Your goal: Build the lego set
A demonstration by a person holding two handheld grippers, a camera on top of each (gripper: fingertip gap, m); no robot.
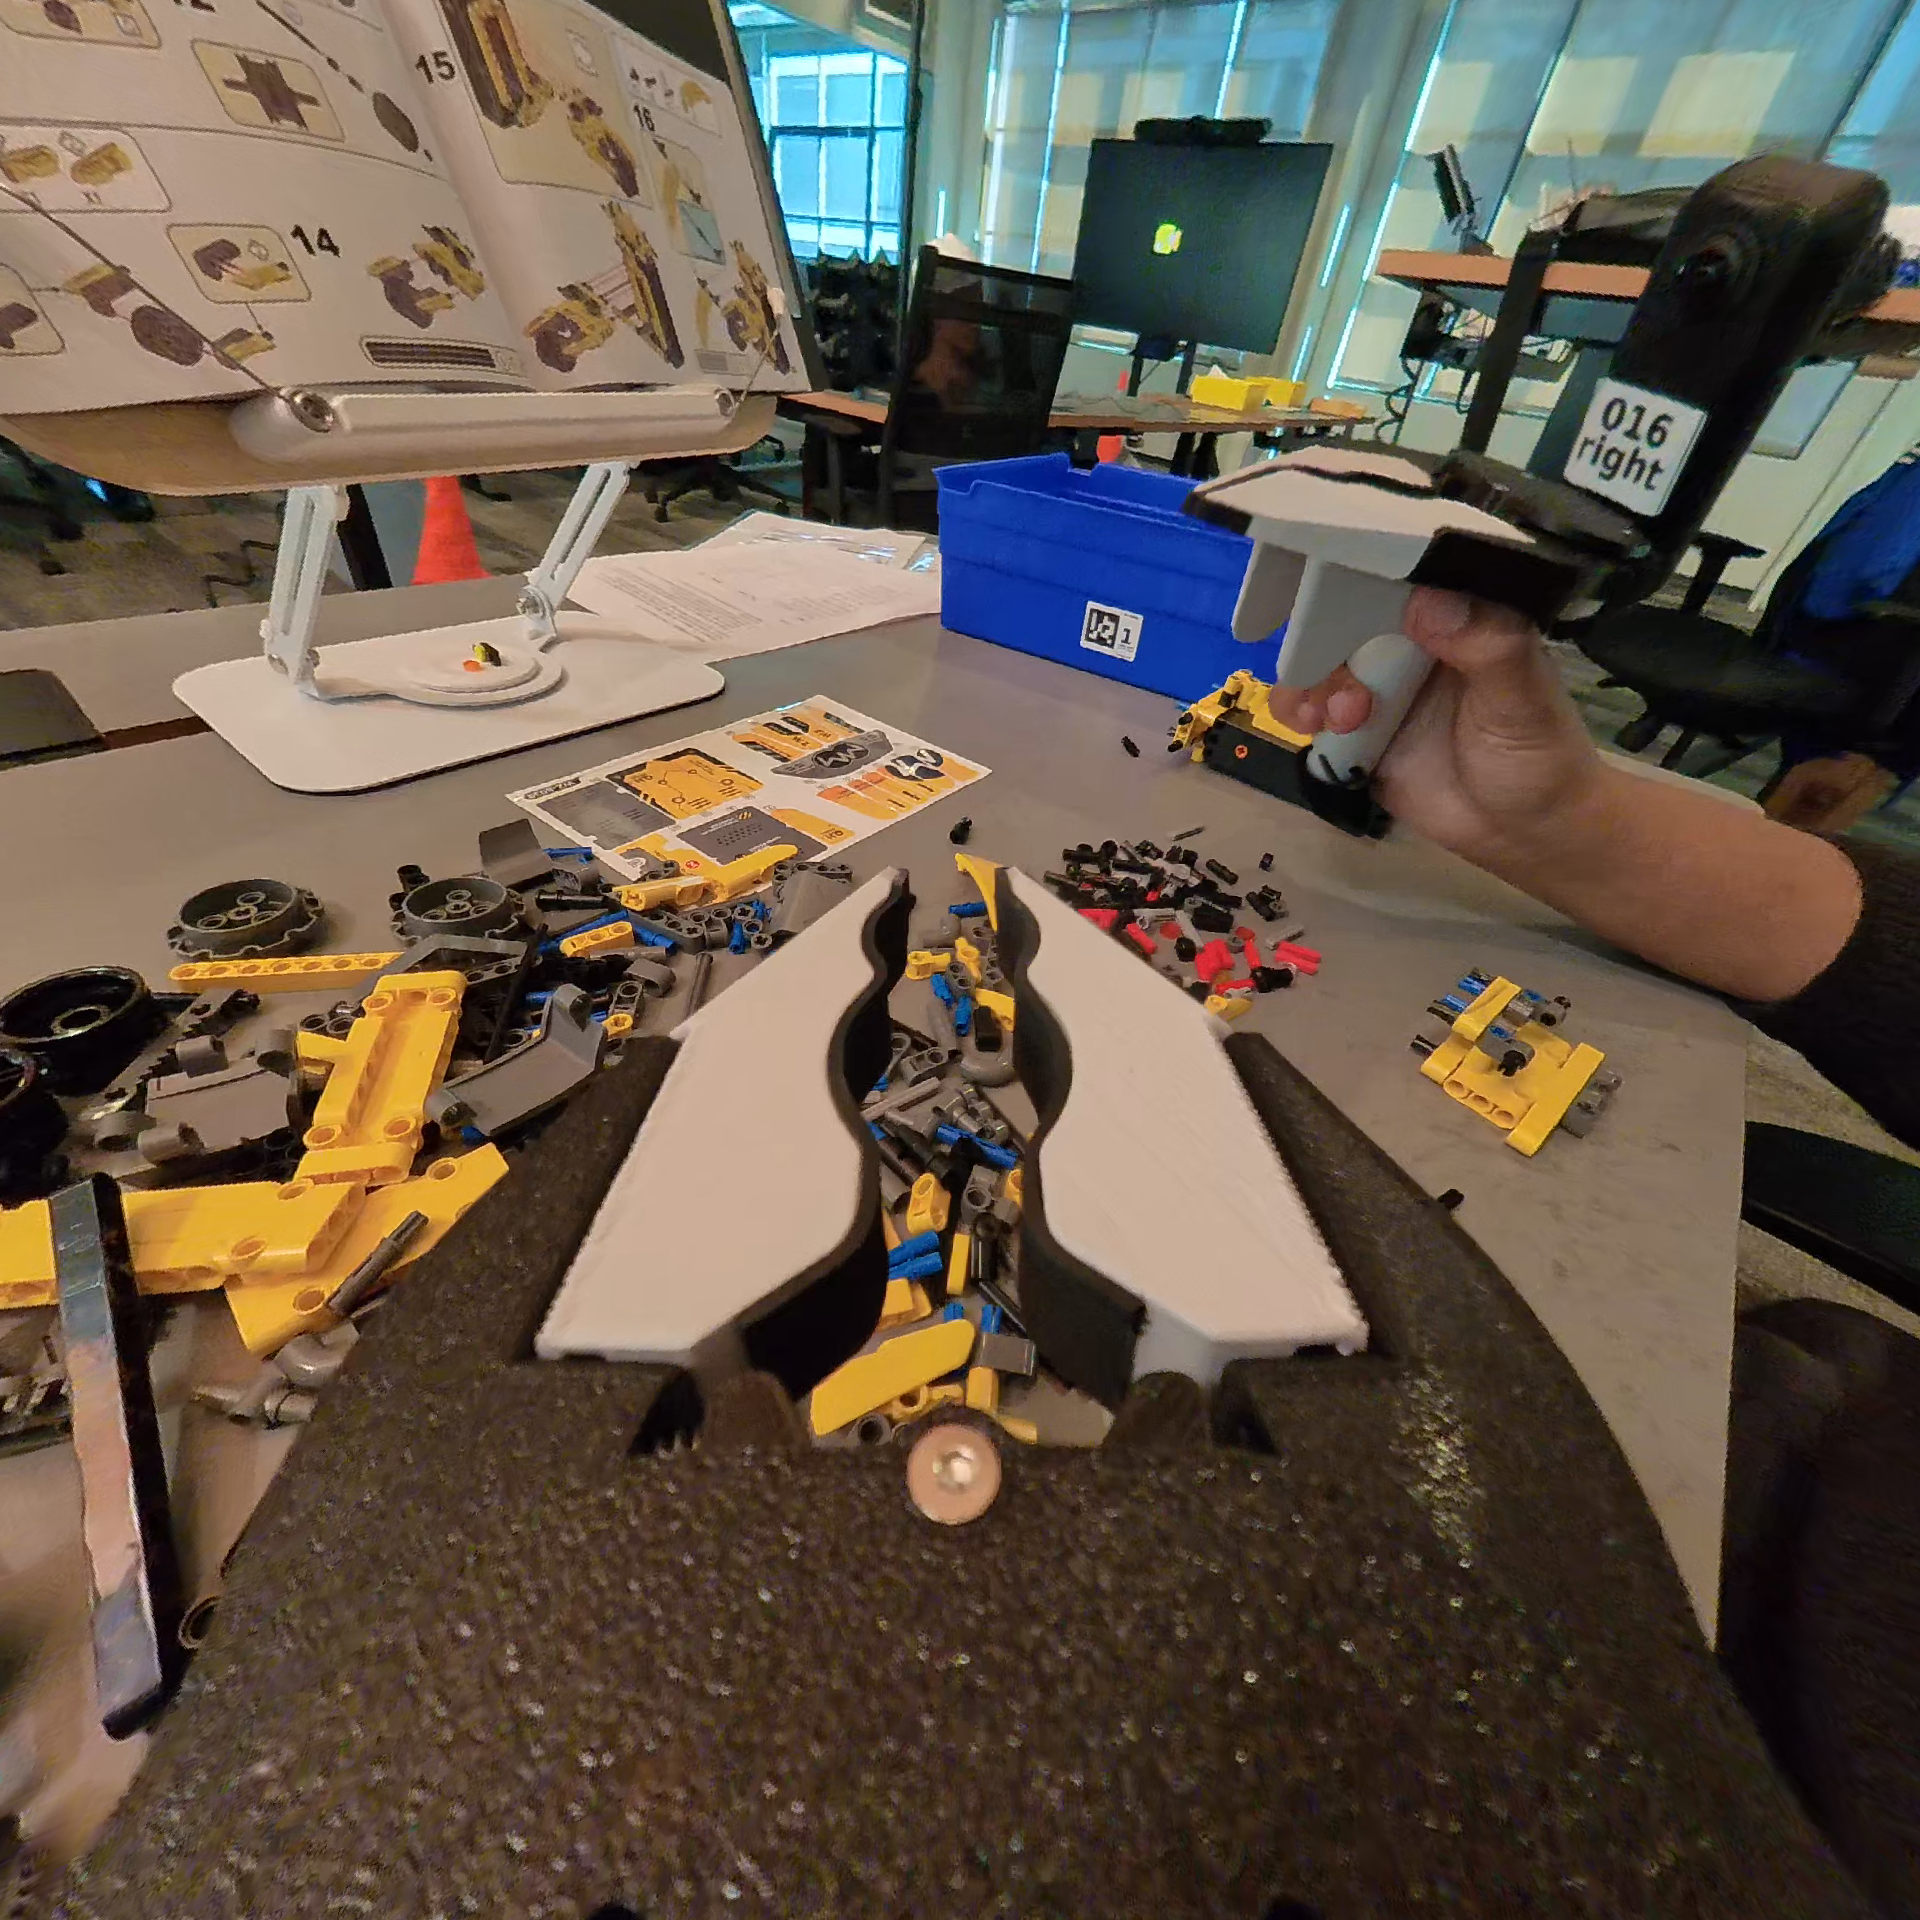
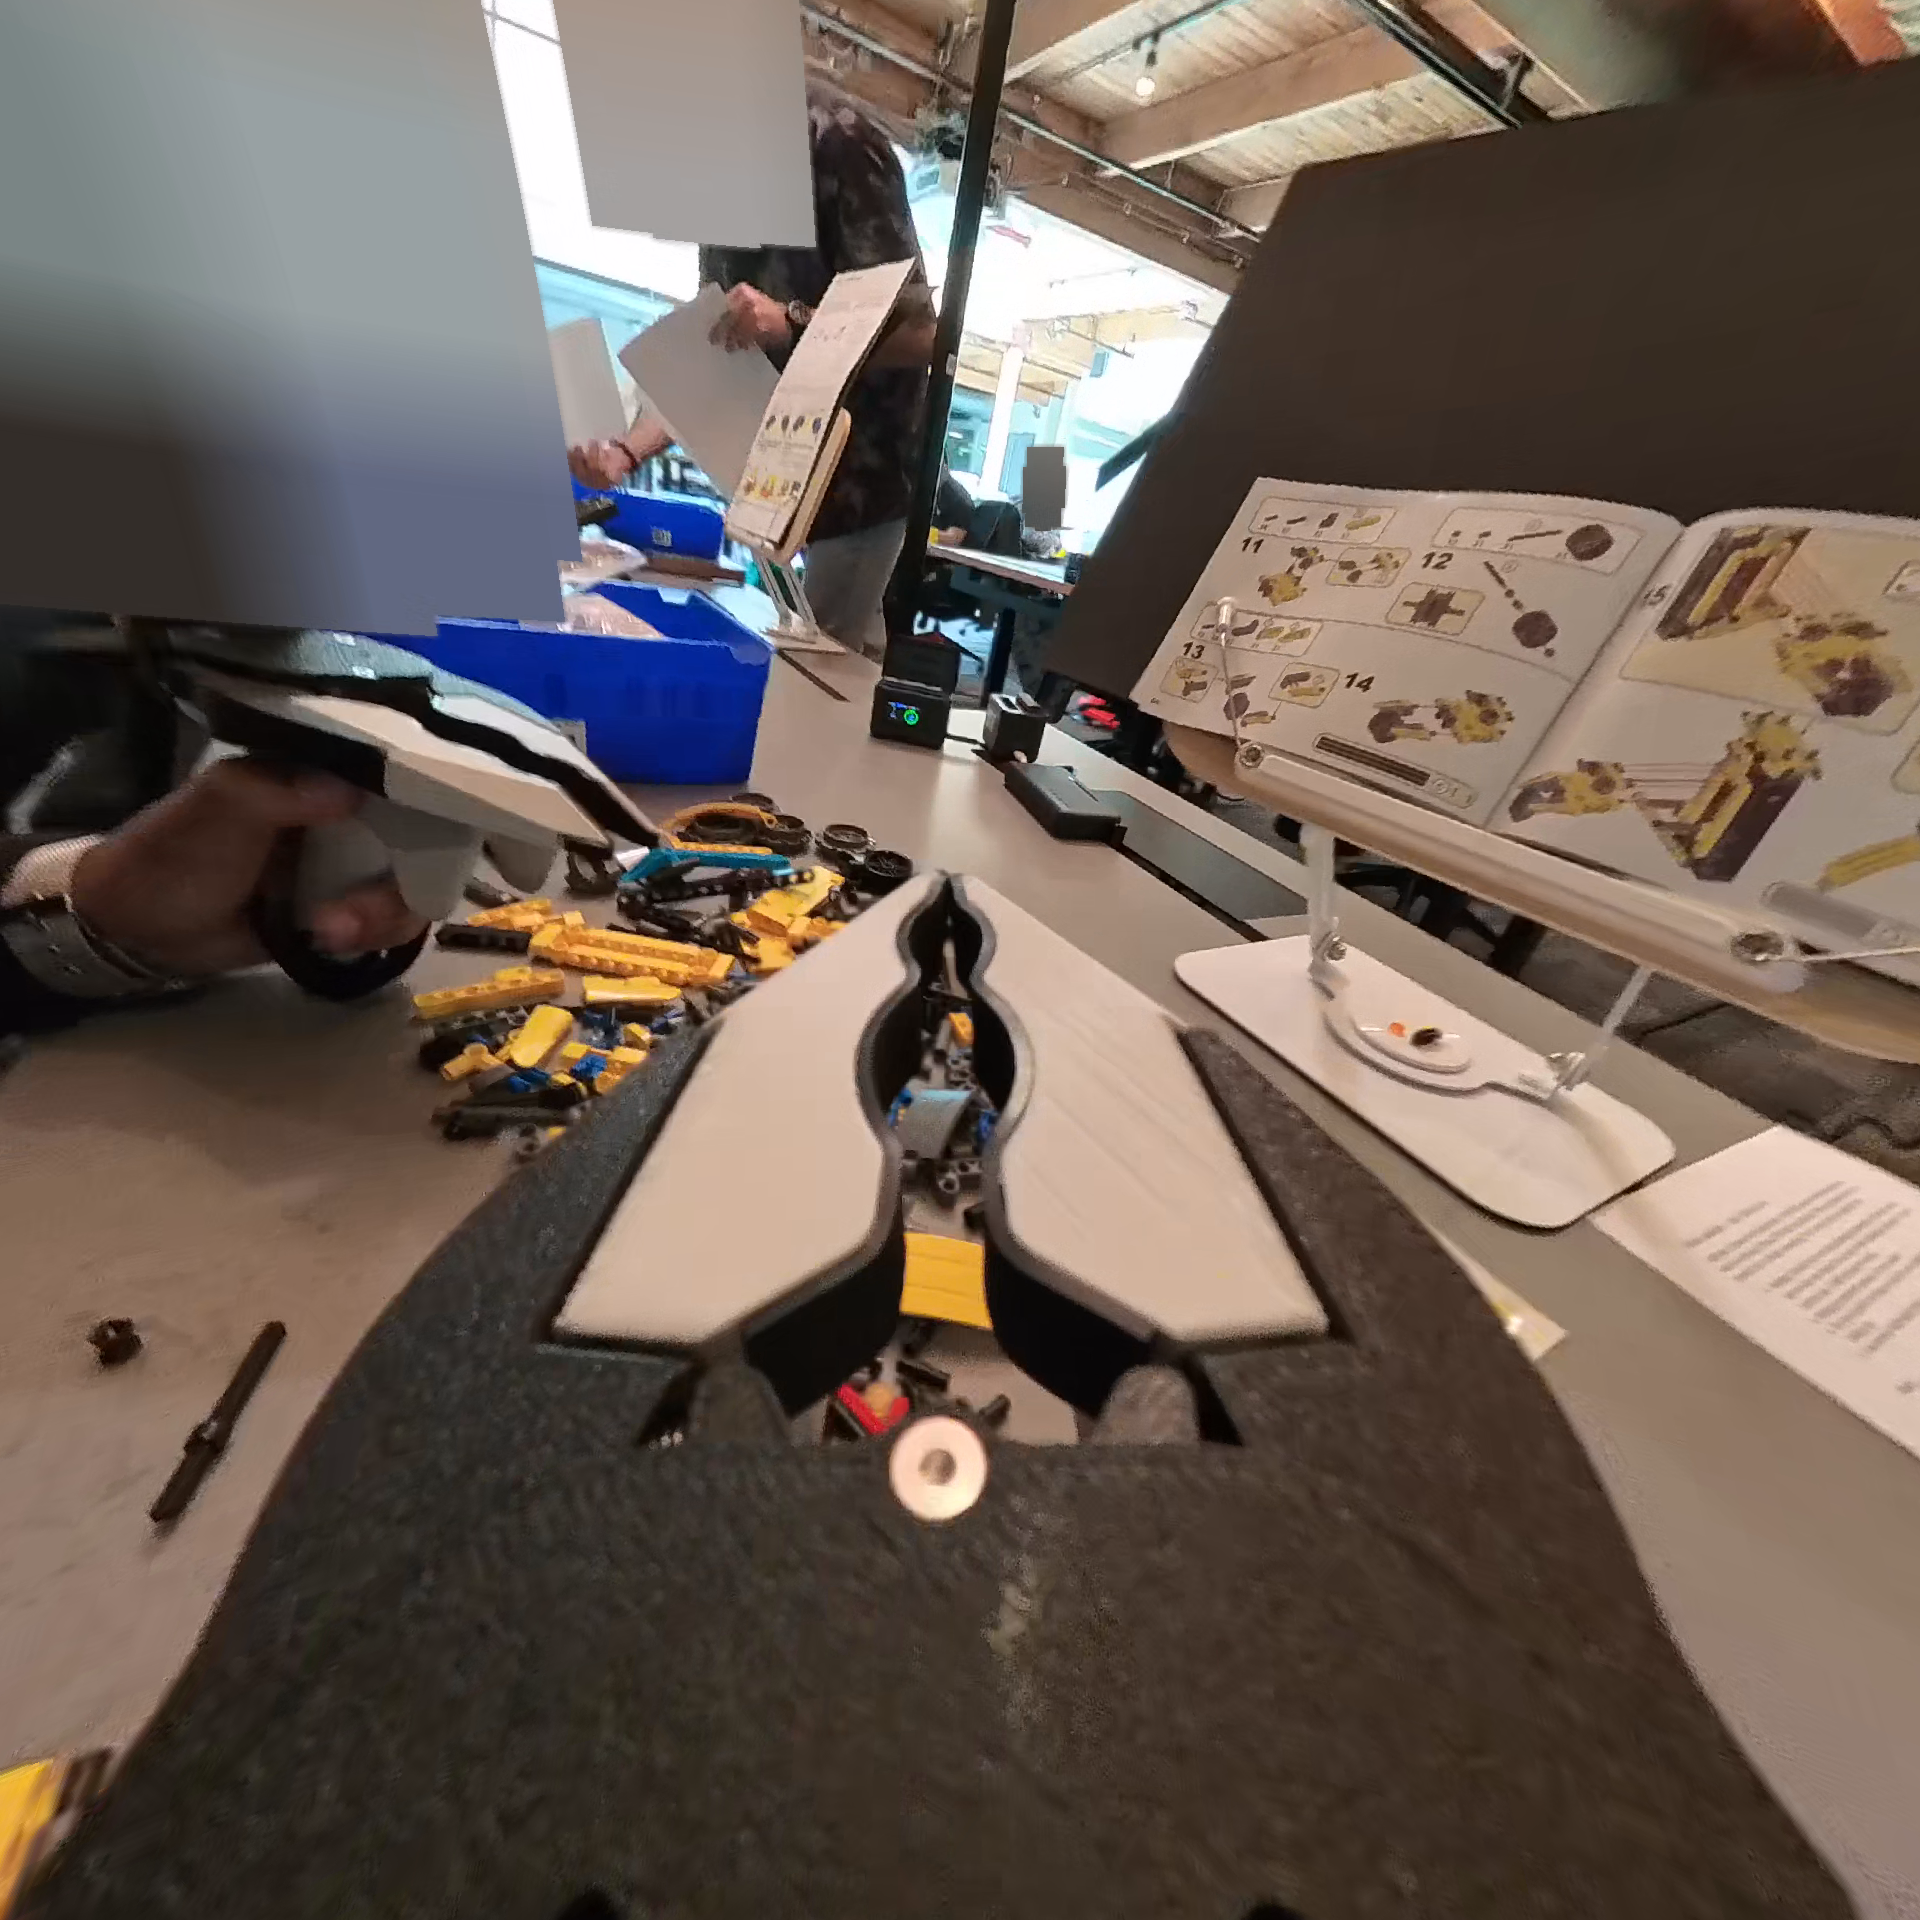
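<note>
My left gripper (image 1: 954, 881) is open, its white fingers (image 1: 748, 1122) hanging low over a heap of small yellow, grey, blue and black building pieces (image 1: 935, 1143); nothing is between the jaws. Larger yellow beams and grey panels (image 1: 364, 1091) lie to its left. My right gripper (image 2: 943, 891) is shut and empty above the same scatter of pieces (image 2: 613, 966). It also shows in the left wrist view (image 1: 1340, 540), held in a hand high at the right. The left gripper shows in the right wrist view (image 2: 613, 826), held in a hand.
An open instruction booklet (image 1: 364, 208) rests on a white stand (image 1: 447, 717). A sticker sheet (image 1: 748, 790), black and red pins (image 1: 1195, 914), a small yellow assembly (image 1: 1507, 1060) and a blue bin (image 1: 1039, 561) lie on the grey table. A black axle (image 2: 218, 1423) lies apart. There is about 15 cm between the tips of the two grippers. The black axle (image 2: 218, 1423) lies around 15 cm away from my left fingertips.
</note>
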